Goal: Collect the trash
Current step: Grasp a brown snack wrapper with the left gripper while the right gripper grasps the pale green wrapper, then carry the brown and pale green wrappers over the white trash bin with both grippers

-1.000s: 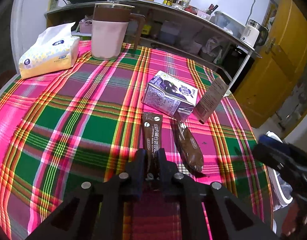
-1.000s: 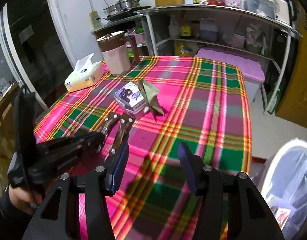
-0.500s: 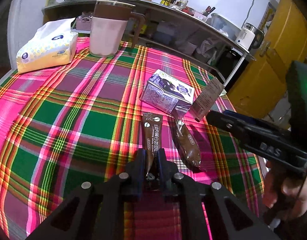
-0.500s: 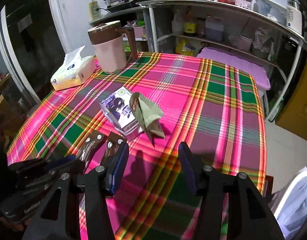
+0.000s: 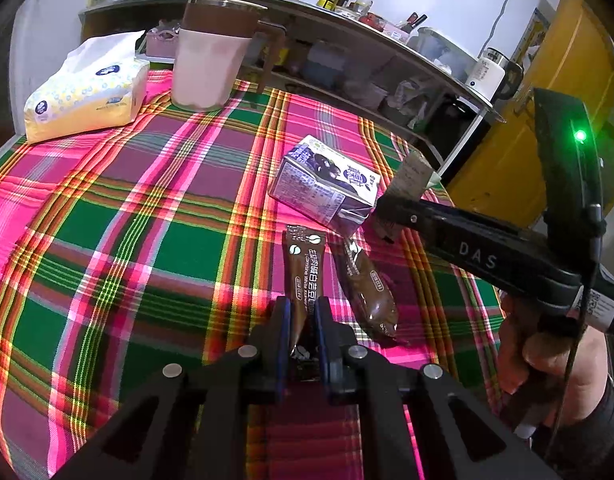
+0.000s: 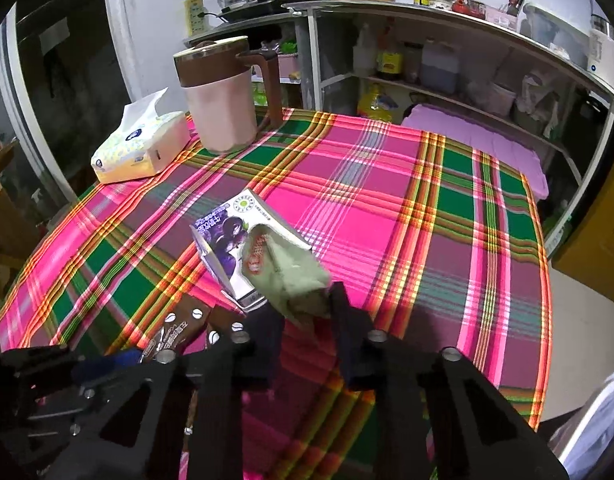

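Note:
My left gripper [image 5: 303, 312] is shut on the near end of a brown coffee sachet [image 5: 305, 268] that lies on the plaid tablecloth [image 5: 147, 240]. A second brown sachet [image 5: 367, 288] lies just to its right. Beyond them rests a purple-and-white milk carton [image 5: 327, 188]. A crumpled green wrapper [image 6: 287, 272] leans against the carton [image 6: 227, 240]. My right gripper [image 6: 307, 312] is closing its jaws around the wrapper's lower end, and the pads touch it on both sides. A hand [image 5: 547, 352] holds that tool at the right edge of the left wrist view.
A tissue pack [image 5: 87, 96] and a pink jug with a brown lid [image 5: 211, 68] stand at the table's far left. Behind is a metal shelf [image 6: 467, 16] with bottles and pots. A white bin [image 6: 599, 420] sits on the floor off the table's right edge.
The right gripper has come forward over the table to the green wrapper, and its jaws have narrowed from wide open onto it. The left gripper has stayed shut on the sachet.

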`<move>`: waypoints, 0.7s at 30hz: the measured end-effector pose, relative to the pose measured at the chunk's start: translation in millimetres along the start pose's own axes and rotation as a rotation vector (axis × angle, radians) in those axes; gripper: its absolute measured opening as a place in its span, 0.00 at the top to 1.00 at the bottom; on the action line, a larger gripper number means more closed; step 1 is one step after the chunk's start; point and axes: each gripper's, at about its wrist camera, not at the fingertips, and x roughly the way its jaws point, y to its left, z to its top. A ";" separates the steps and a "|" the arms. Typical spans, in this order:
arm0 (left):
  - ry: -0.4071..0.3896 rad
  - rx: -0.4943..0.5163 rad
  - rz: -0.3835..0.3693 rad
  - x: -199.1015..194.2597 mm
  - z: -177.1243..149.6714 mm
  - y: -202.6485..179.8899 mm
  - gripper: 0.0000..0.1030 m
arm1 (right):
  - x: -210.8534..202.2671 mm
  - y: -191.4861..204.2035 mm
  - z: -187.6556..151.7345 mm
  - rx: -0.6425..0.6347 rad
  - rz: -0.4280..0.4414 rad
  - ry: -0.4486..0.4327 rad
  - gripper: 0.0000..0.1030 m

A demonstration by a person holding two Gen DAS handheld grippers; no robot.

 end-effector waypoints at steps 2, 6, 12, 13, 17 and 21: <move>0.000 0.001 0.000 0.1 0.1 0.1 0.88 | -0.6 -1.3 -0.4 0.003 -0.005 -0.003 0.84; 0.000 0.001 0.002 0.2 0.2 -0.1 0.88 | -2.9 -2.8 -0.3 0.008 0.000 -0.006 0.87; 0.000 0.004 0.004 0.3 0.0 -0.1 0.88 | -8.7 -1.6 -1.9 0.012 0.005 -0.022 0.88; -0.001 0.003 0.003 0.3 0.0 0.0 0.88 | -10.0 -1.9 -2.2 0.014 0.006 -0.024 0.88; -0.002 0.003 0.005 0.2 -0.1 -0.6 0.88 | -17.1 -3.2 -5.1 0.022 0.009 -0.033 0.88; -0.018 0.017 0.013 -3.1 0.2 -2.0 0.88 | -28.2 -4.7 -10.2 0.029 0.013 -0.046 0.88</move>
